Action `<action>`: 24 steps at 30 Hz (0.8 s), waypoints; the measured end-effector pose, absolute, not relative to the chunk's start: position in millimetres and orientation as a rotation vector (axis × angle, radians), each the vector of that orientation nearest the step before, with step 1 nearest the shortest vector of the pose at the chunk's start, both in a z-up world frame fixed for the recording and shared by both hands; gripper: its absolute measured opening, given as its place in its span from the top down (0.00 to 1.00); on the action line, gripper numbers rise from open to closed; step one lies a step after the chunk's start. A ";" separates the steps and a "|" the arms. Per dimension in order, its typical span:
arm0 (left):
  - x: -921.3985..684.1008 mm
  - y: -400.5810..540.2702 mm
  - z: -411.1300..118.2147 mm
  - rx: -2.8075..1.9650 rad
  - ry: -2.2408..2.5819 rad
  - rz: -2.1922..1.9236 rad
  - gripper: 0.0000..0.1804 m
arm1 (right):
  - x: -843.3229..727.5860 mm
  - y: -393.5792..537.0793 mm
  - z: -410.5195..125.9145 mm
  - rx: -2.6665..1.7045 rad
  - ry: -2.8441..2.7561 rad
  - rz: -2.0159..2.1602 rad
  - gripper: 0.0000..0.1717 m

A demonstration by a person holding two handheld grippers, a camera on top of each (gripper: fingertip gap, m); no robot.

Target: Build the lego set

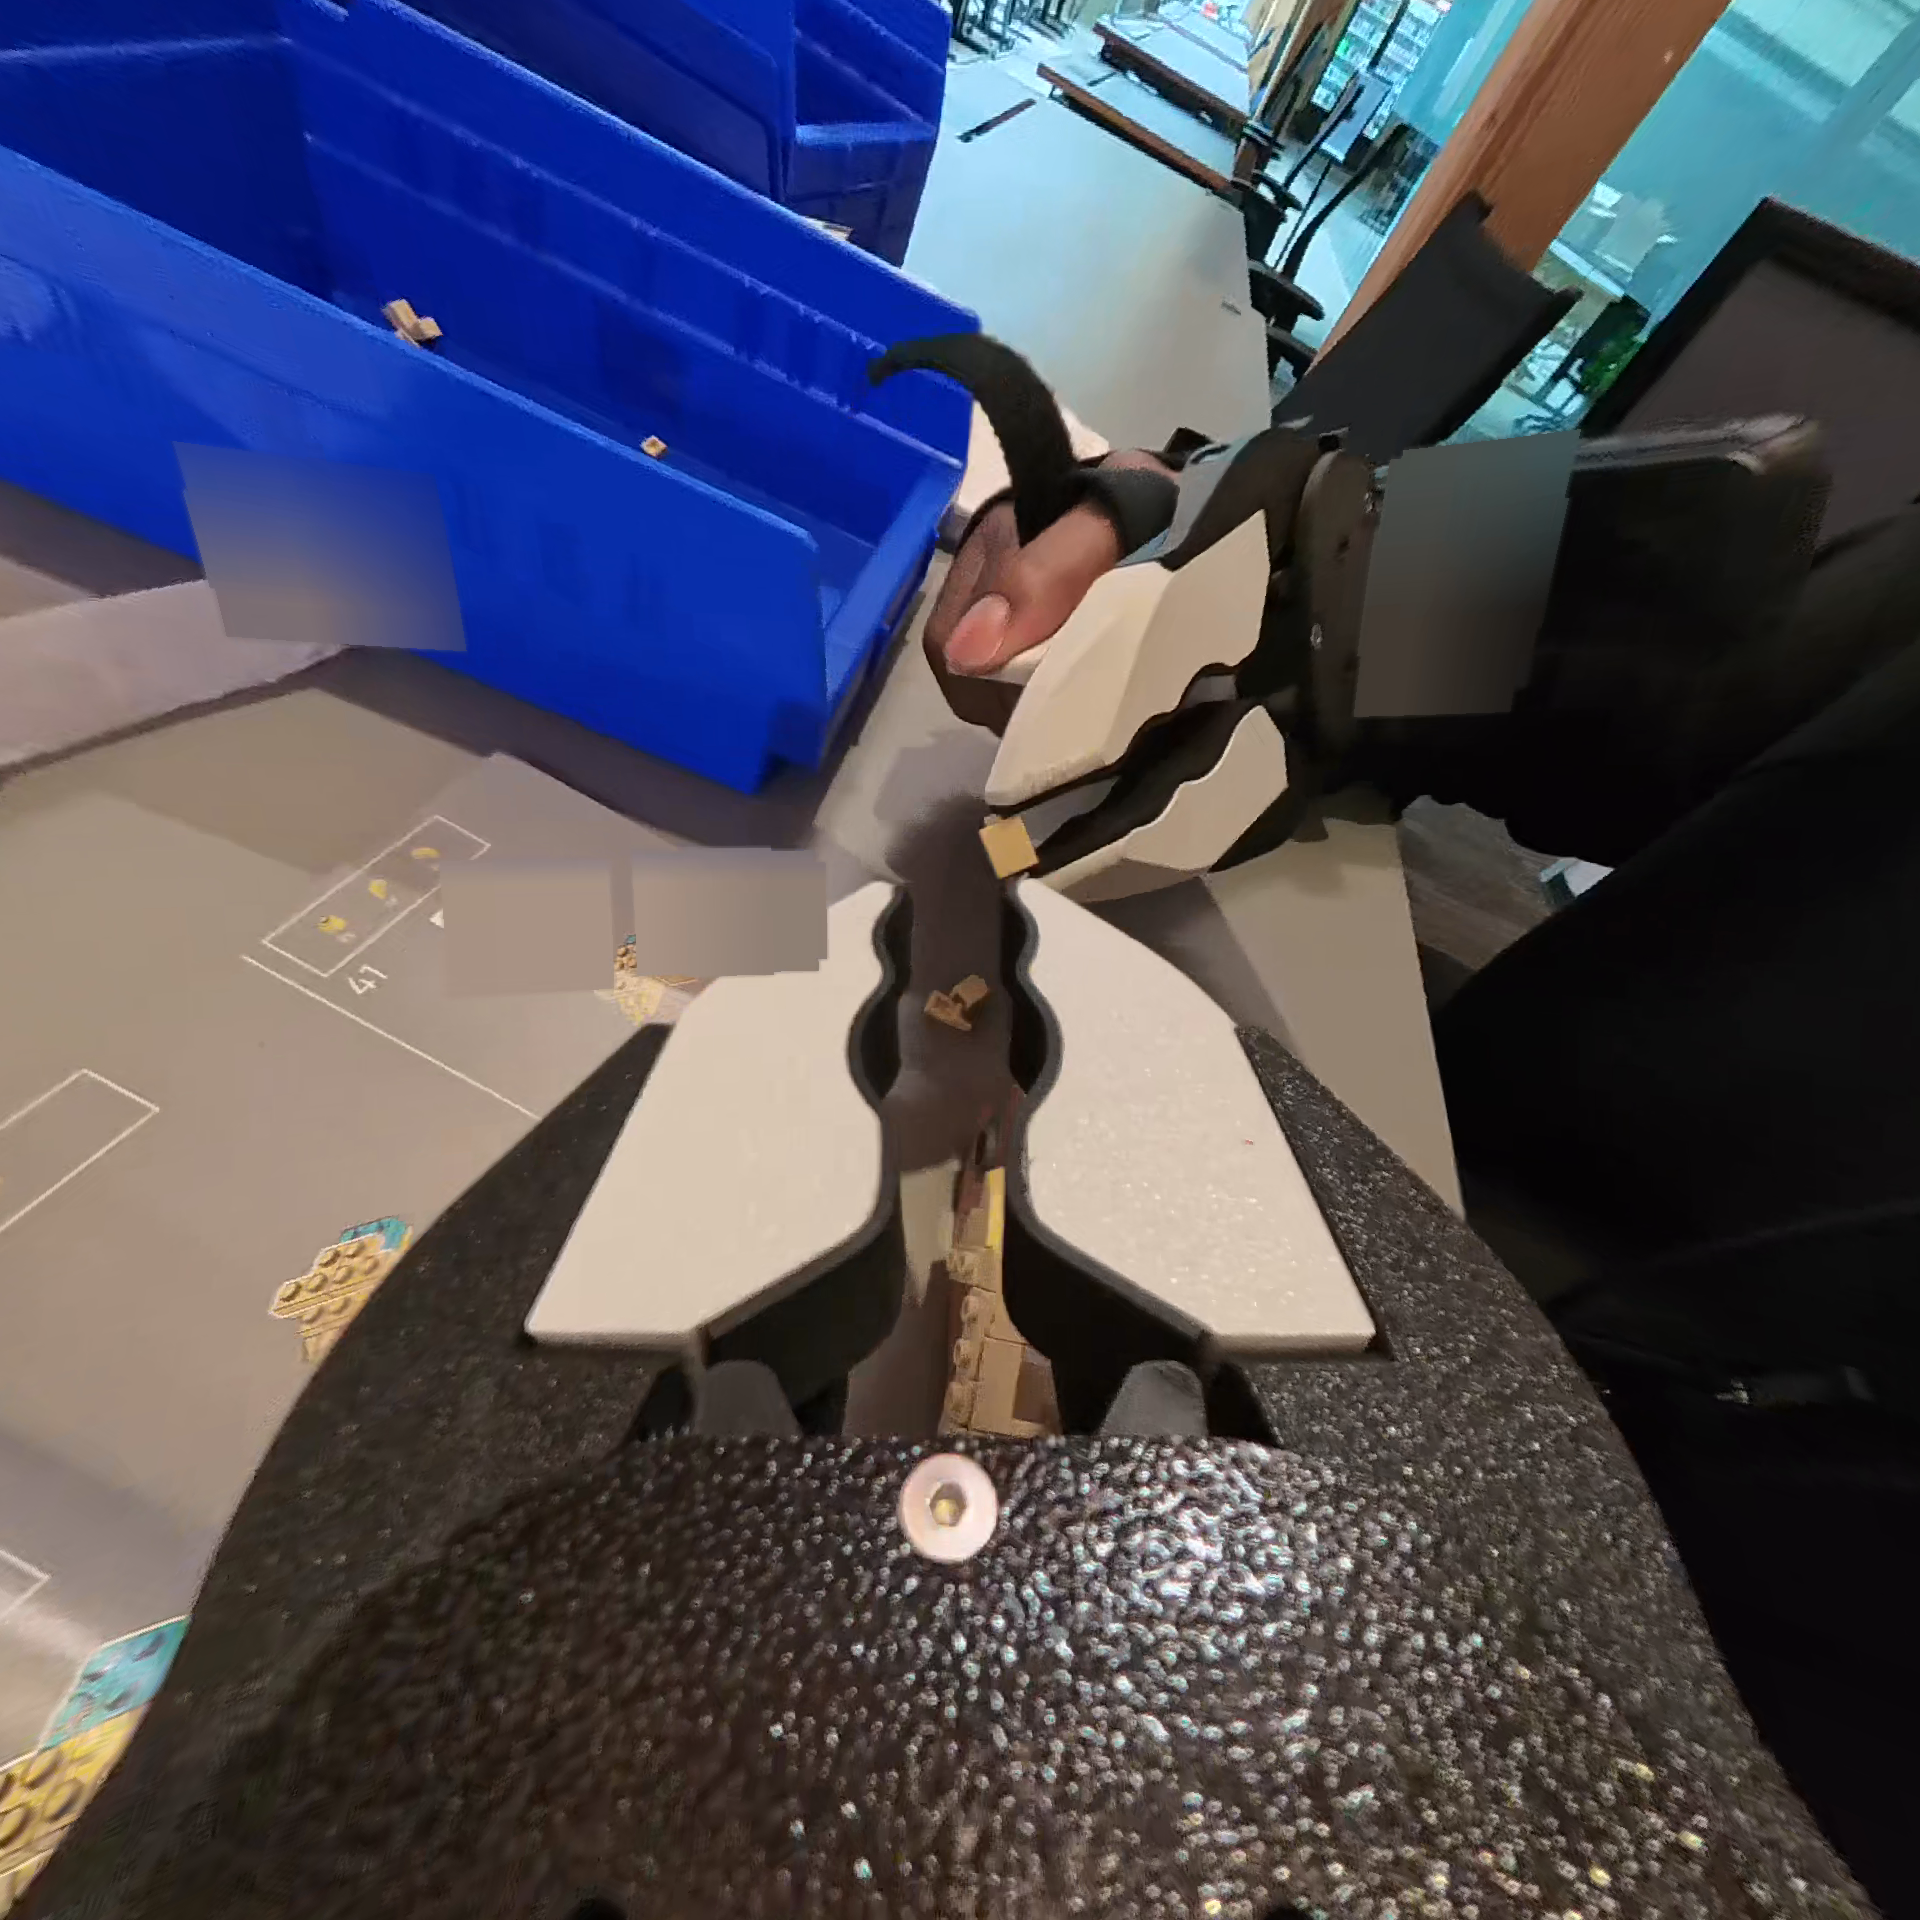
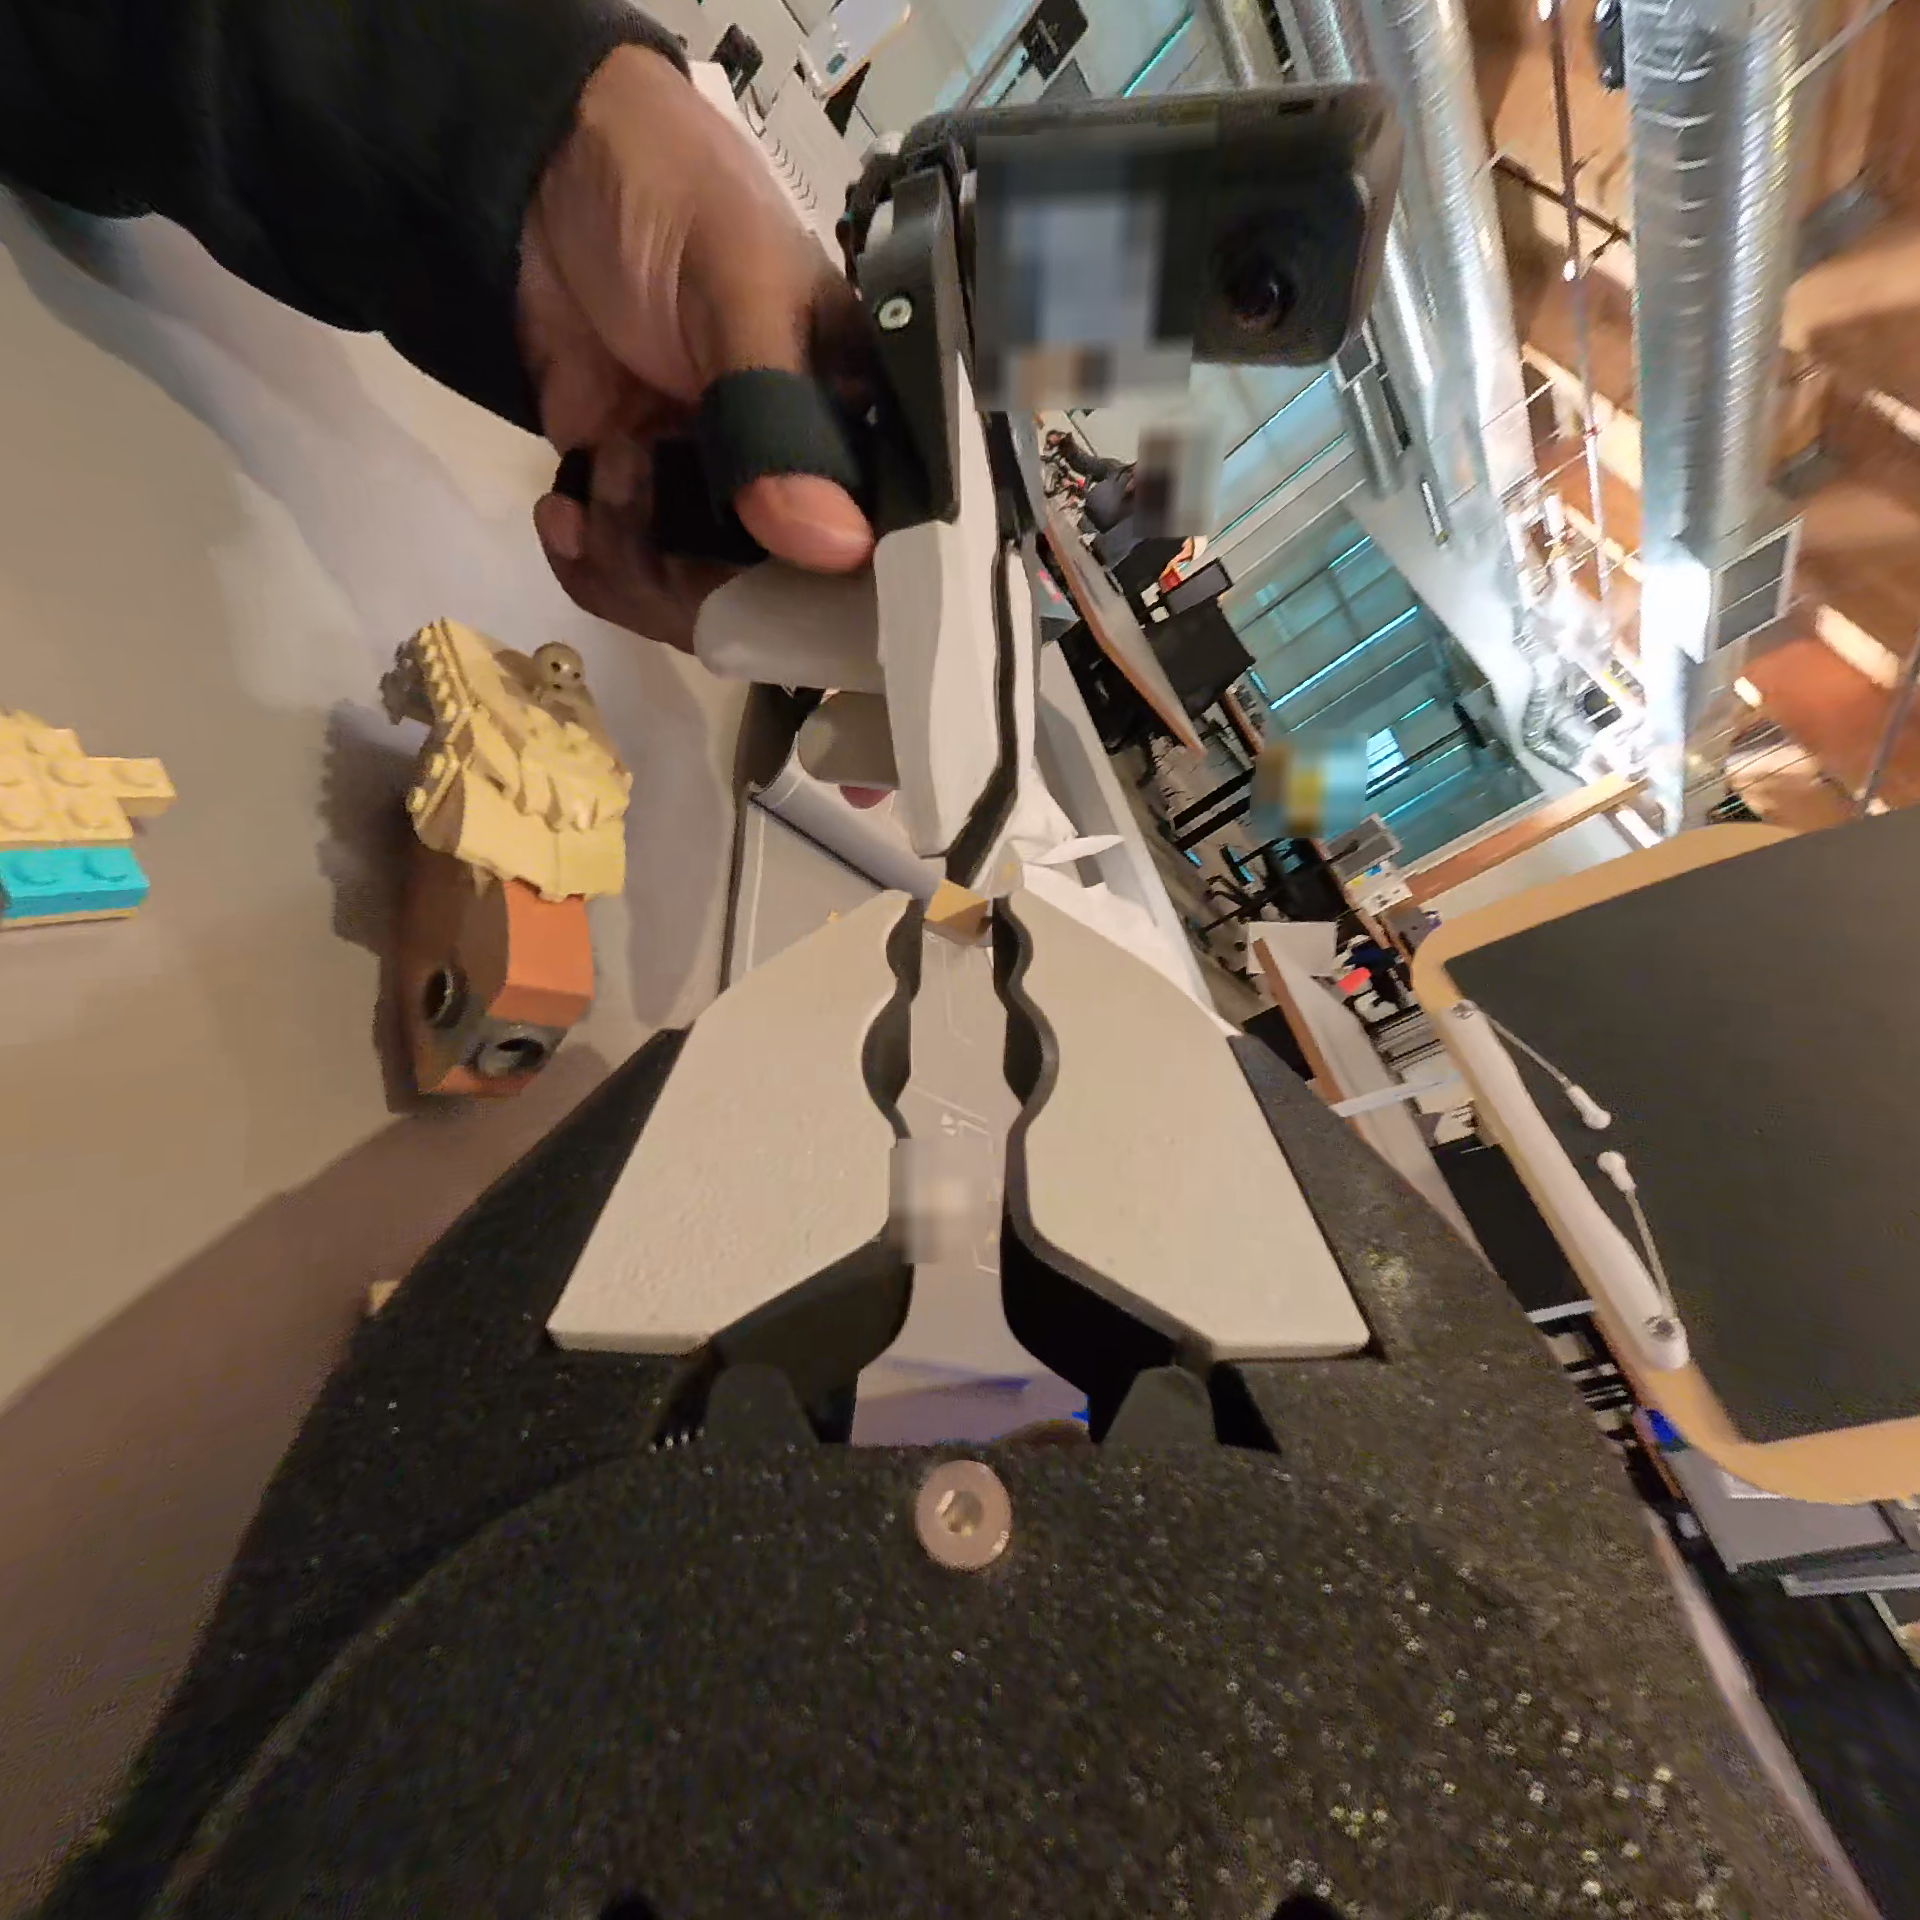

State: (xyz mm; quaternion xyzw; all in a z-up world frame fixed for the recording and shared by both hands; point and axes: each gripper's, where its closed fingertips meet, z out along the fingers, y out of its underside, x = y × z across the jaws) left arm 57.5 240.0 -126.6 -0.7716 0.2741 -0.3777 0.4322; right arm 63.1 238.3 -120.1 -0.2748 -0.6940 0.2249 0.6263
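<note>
The small tan plastic cube brick (image 1: 1006, 847) sits pinched at the very tips of my right gripper (image 2: 954, 920), fingers nearly closed and pressing on its two sides, held in the air just ahead of my left gripper (image 1: 956, 914). My left fingers (image 1: 790, 1049) stand slightly apart and grip nothing; a small brown notched brick piece (image 1: 956, 1003) lies on the grey surface (image 1: 260, 1039) below their gap. Blue plastic bins (image 1: 499, 436) stand toward the far edge.
</note>
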 end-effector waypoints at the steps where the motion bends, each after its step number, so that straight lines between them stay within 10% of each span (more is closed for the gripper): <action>1: 57.9 239.4 -124.5 -1.919 0.679 -0.955 0.91 | 61.0 237.6 -118.8 -0.619 -1.591 0.499 0.92; 24: 66.4 234.3 -124.5 -1.933 0.656 -1.011 0.95 | 55.8 232.6 -119.7 -0.590 -1.540 0.379 0.92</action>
